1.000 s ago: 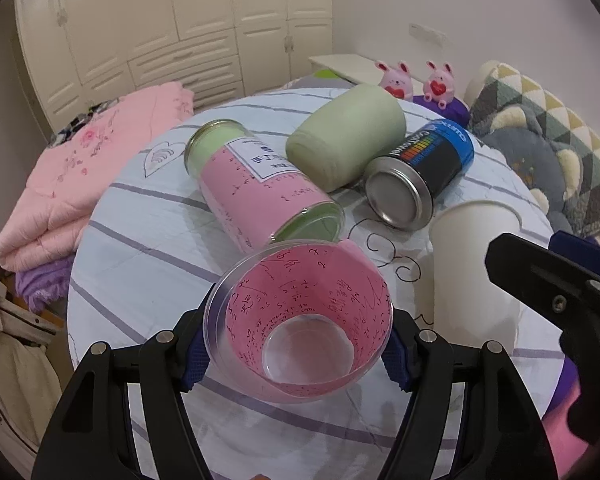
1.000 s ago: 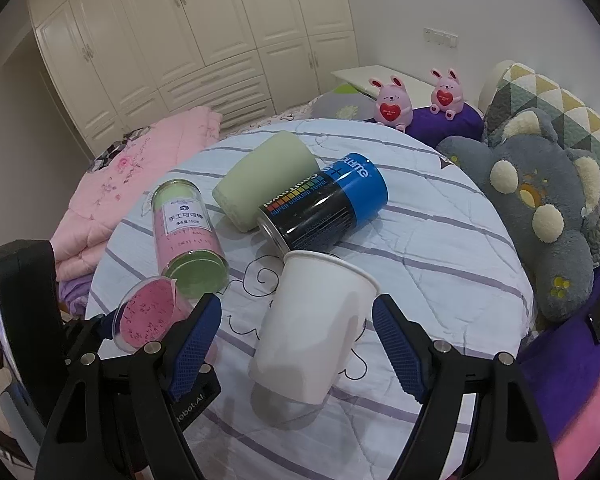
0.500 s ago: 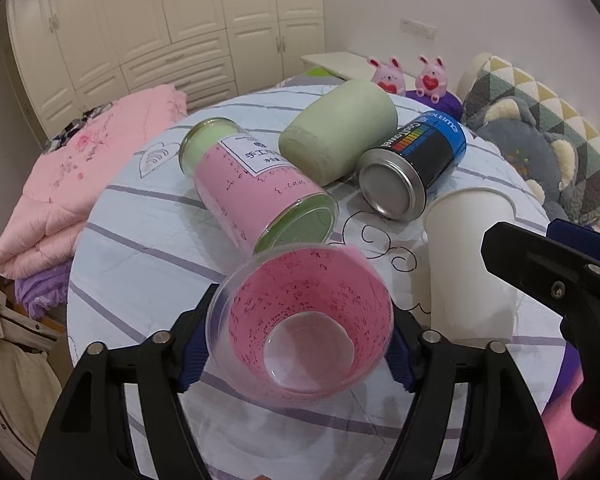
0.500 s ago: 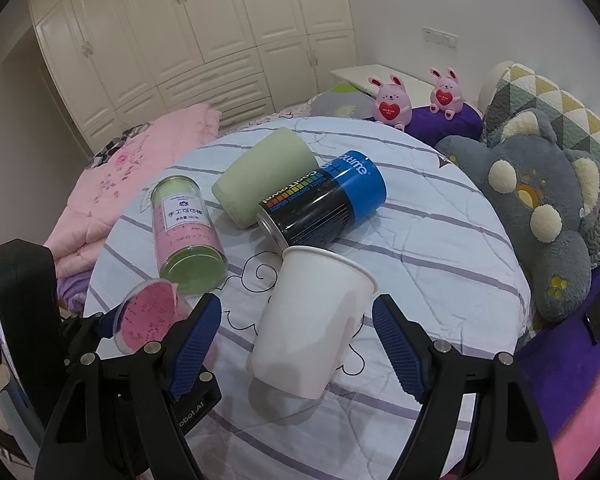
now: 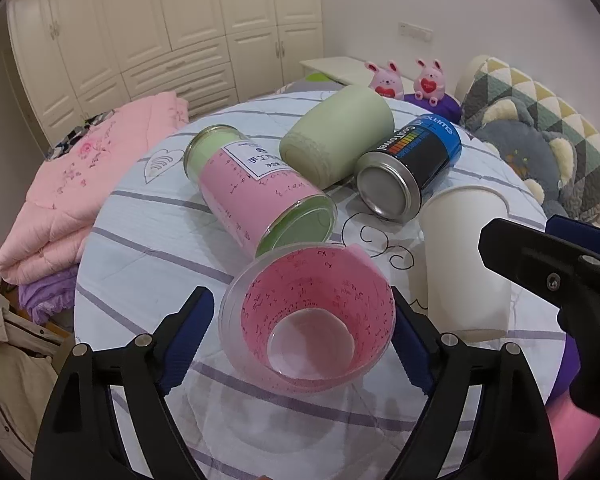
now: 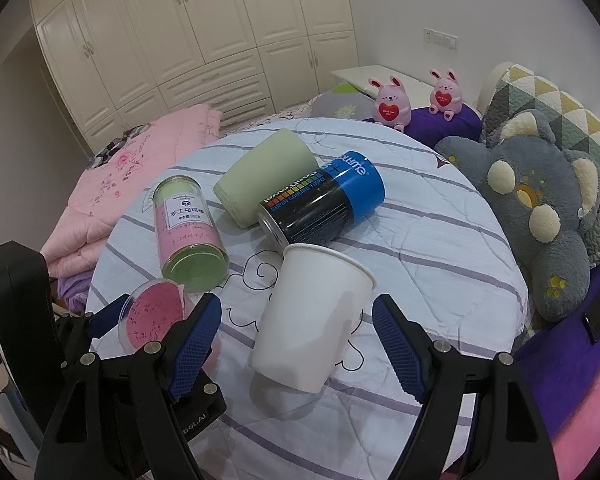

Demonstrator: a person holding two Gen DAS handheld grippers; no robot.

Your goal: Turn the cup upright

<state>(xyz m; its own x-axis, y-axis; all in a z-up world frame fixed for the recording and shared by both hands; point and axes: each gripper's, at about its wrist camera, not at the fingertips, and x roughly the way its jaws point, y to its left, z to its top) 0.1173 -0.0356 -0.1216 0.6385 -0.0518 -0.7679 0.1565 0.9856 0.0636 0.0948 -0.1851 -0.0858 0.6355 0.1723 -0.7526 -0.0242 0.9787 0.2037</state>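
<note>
Both claws gape: left claw [image 5: 302,328] loosely flanks the pink-lined cup [image 5: 308,316], right claw [image 6: 297,340] straddles the white cup [image 6: 312,320].

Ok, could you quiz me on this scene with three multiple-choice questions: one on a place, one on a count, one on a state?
1. Where is the white paper cup?
A between the jaws of the right gripper
B on the pink blanket
C inside the jar

2. How many pink bunny toys sit at the back?
A one
B two
C four

3. How is the blue-and-black can?
A upright
B lying on its side
C crushed flat

Answers: A, blue pads flank it; B, a pair shows; B, its metal end faces sideways.
</note>
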